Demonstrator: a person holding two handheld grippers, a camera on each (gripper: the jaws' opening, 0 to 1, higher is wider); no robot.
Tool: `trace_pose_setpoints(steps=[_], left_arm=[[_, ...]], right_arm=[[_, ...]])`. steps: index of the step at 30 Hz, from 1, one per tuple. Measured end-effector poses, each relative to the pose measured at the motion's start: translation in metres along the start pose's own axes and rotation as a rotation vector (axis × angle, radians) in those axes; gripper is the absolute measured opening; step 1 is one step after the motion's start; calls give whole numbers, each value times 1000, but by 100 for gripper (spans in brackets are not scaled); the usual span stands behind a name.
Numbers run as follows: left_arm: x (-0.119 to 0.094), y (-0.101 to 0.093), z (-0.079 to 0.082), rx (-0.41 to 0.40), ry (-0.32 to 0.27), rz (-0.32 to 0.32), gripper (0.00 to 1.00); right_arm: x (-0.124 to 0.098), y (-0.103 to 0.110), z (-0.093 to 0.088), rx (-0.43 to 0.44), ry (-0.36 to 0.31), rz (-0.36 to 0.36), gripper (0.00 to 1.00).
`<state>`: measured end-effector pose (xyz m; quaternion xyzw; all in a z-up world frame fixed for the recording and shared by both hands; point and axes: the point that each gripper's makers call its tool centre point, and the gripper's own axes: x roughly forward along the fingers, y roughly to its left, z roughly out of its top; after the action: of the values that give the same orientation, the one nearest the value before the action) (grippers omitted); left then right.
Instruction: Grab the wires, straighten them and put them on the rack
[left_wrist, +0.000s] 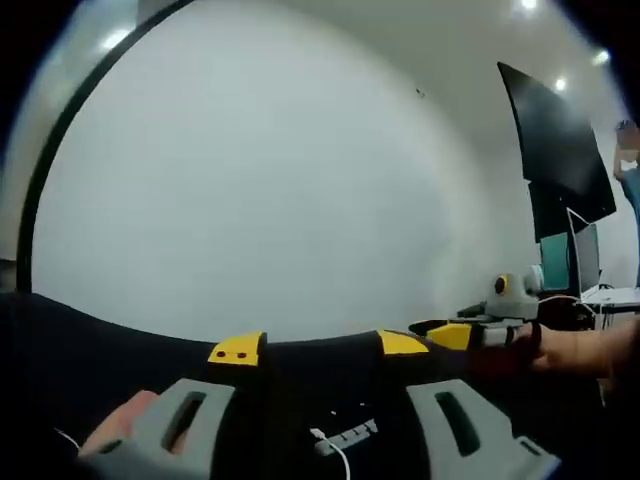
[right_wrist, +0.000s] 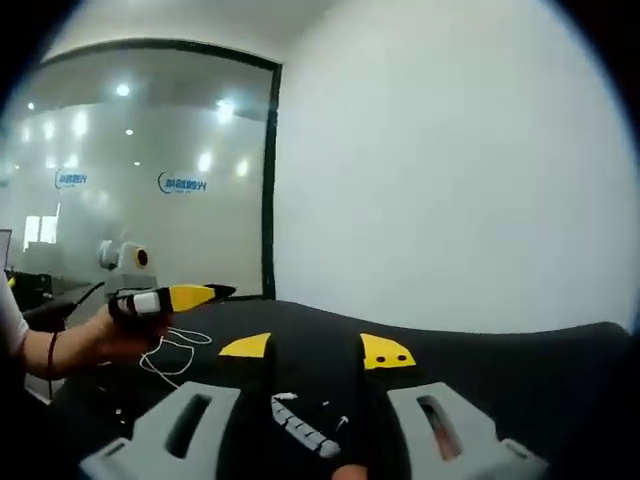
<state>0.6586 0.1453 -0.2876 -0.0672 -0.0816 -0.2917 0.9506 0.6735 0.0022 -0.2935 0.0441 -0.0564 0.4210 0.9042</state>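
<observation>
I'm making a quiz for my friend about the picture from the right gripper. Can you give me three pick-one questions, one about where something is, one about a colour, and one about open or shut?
1. Where is the white coiled wire?
A. Hanging on the wall
B. Lying on the black table
C. On the floor

2. What colour are the tips of the right gripper fingers?
A. Yellow
B. Red
C. Green

3. How are those fingers standing?
A. Shut on the wire
B. Shut on nothing
C. Open, holding nothing

Answers:
1 is B: the wire rests flat on the dark tabletop near the fingers.
2 is A: both grey fingers end in yellow tips.
3 is C: there is a wide gap between the tips, with only table showing in it.
</observation>
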Motion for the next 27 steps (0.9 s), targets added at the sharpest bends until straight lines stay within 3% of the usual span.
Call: trace_pose_setpoints(steps=[1,2,5,8,12,15,17,19,20,21,23,24,26,27], left_arm=[[1,-5,1,-11,-2,-25,40],[1,-7,3,-8,-9,-35,39],[-1,-26,7,-20,15,-105,46],[-18,-33,21,51,-22,-91,46],[-50,-55,28,98,-21,-159,48],[-73,-68,18,94,10,-195,49],[-85,-69,1,90,67,-210,49],[-96,-69,-14,95,105,-213,49],[-100,-72,-20,89,118,-220,53],[-104,-75,-23,92,119,-232,64],[-112,-86,-28,85,110,-272,75],[-116,-91,-31,94,112,-283,73],[-122,-99,-36,110,120,-294,71],[-124,-100,-38,117,123,-294,71]], right_arm=[[-6,-9,4,9,3,-30,30],[-17,-4,8,21,3,-34,30],[-42,14,16,26,-24,-23,34],[-69,26,15,4,-33,-26,39],[-96,37,6,44,-46,-47,51],[-108,46,-7,1,-15,-48,50],[-116,54,-22,-55,23,-25,52],[-125,66,-27,-57,17,8,54],[-127,70,-28,-50,5,24,56],[-130,73,-29,-40,-6,35,56],[-130,75,-27,-81,14,44,53],[-130,85,-10,-96,-73,72,53],[-132,86,-15,1,-18,63,51],[-133,85,-14,8,-24,65,52]])
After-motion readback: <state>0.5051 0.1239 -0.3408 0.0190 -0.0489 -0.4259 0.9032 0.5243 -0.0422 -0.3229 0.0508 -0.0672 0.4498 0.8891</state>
